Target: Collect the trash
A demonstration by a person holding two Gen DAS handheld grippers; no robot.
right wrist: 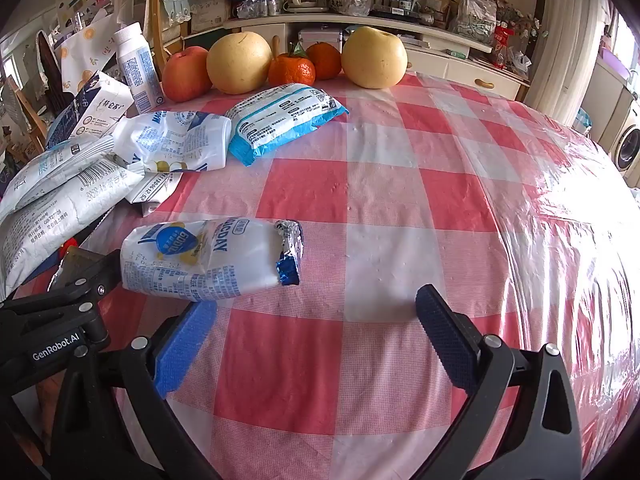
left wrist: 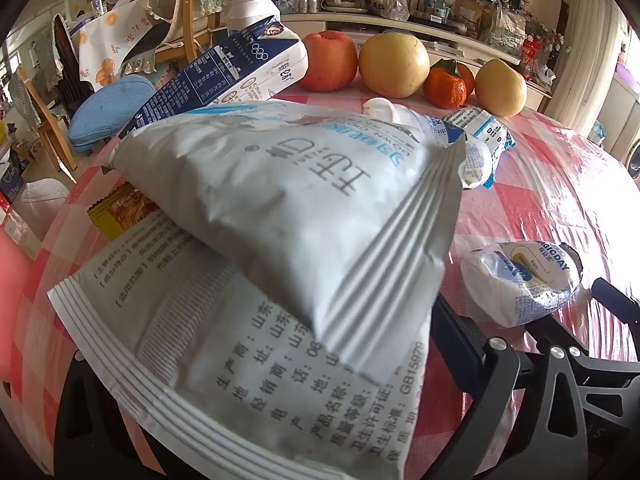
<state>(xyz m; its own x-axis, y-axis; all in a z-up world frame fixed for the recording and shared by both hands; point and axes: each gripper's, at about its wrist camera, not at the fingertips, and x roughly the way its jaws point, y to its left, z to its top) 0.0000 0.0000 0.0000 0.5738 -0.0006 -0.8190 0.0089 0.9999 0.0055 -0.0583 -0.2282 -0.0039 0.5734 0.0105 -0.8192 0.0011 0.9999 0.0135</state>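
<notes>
Two large white printed packets fill the left wrist view: the upper packet [left wrist: 280, 208] lies slanted over the lower packet [left wrist: 240, 380]. My left gripper [left wrist: 260, 344] is open beneath them. Its right finger [left wrist: 456, 340] shows beside the lower packet, and the left finger is mostly hidden. A crumpled white MAGICDAY pouch [right wrist: 212, 256] with torn foil lies on the checked tablecloth [right wrist: 400, 200]. My right gripper [right wrist: 316, 340] stands open with nothing between its fingers. Its blue-padded left finger [right wrist: 188, 344] sits just below the pouch.
A blue-and-white packet [right wrist: 284, 120], another crumpled pouch [right wrist: 176, 144], a milk carton [right wrist: 96, 108] and a white bottle [right wrist: 136, 68] lie at the left. An apple [right wrist: 186, 74], pears [right wrist: 374, 58] and tangerines [right wrist: 290, 70] line the far edge. Chairs and cluttered shelves stand beyond.
</notes>
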